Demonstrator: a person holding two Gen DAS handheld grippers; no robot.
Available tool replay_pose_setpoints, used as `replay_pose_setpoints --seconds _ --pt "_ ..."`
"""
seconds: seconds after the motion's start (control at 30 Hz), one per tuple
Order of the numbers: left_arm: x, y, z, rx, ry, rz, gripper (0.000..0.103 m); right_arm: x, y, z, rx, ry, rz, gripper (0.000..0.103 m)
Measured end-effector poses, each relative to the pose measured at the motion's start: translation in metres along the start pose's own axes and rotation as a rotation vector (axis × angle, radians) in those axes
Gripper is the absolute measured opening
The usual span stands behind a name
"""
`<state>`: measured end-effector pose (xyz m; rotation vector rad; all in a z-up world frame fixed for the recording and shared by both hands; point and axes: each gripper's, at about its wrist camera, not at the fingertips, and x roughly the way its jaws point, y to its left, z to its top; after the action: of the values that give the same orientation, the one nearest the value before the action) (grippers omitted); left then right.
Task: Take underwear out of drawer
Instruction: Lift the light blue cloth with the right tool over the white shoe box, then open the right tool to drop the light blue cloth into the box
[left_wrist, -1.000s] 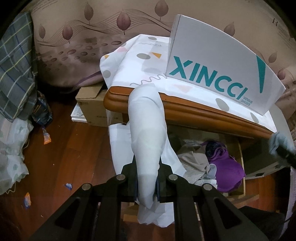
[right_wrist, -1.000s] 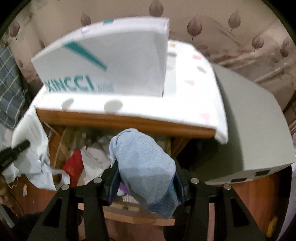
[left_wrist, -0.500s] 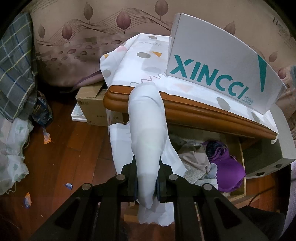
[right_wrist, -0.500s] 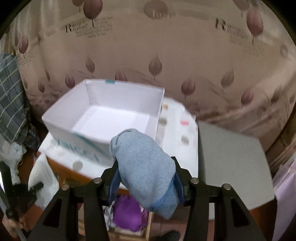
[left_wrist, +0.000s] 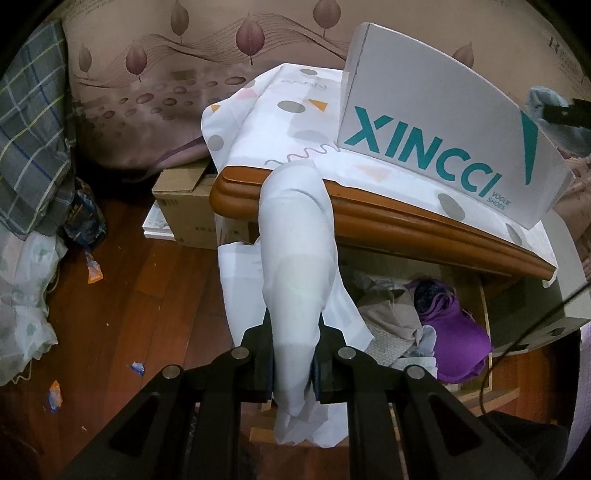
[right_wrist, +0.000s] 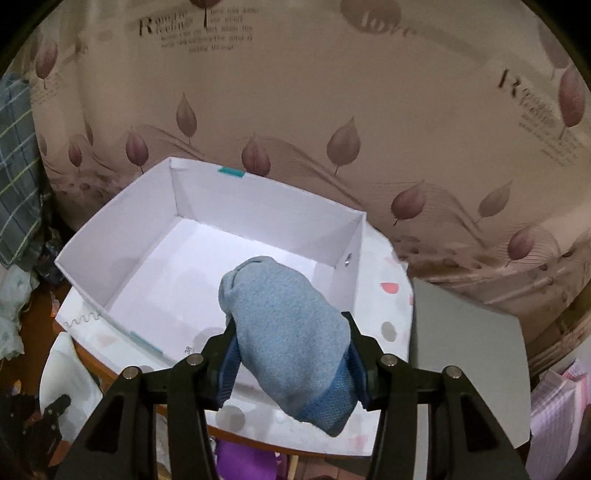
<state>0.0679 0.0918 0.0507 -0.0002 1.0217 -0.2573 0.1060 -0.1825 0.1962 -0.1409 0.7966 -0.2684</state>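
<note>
Right jaws clamp blue underwear above box rim; left pinch white cloth.

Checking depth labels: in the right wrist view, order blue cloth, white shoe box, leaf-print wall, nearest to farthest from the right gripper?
1. Blue cloth: clamped in the right gripper, centre foreground.
2. White shoe box: open, empty, just beyond and left of the cloth, on the patterned sheet.
3. Leaf-print wall: behind the box, across the top.
</note>
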Motion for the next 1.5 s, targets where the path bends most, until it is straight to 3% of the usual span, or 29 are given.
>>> replay_pose_setpoints --seconds 0.3,0.73,1.4,1.5 --pt "0.002 0.001 0.0 0.002 0.003 -0.004 0.013 0.042 0.015 0.009 -0.016 0.038 -0.022 0.05" --pt "0.005 0.001 0.0 0.005 0.012 -0.007 0.013 0.083 0.016 0.004 0.043 0.12 0.033 0.051" --pt "0.006 0.0 0.0 -0.002 0.021 -0.024 0.013 0.083 0.006 -0.001 -0.016 0.133 -0.005 0.062" --pt "0.006 -0.001 0.0 0.002 0.02 -0.022 0.013 0.077 0.001 0.0 0.012 0.104 0.01 0.062"
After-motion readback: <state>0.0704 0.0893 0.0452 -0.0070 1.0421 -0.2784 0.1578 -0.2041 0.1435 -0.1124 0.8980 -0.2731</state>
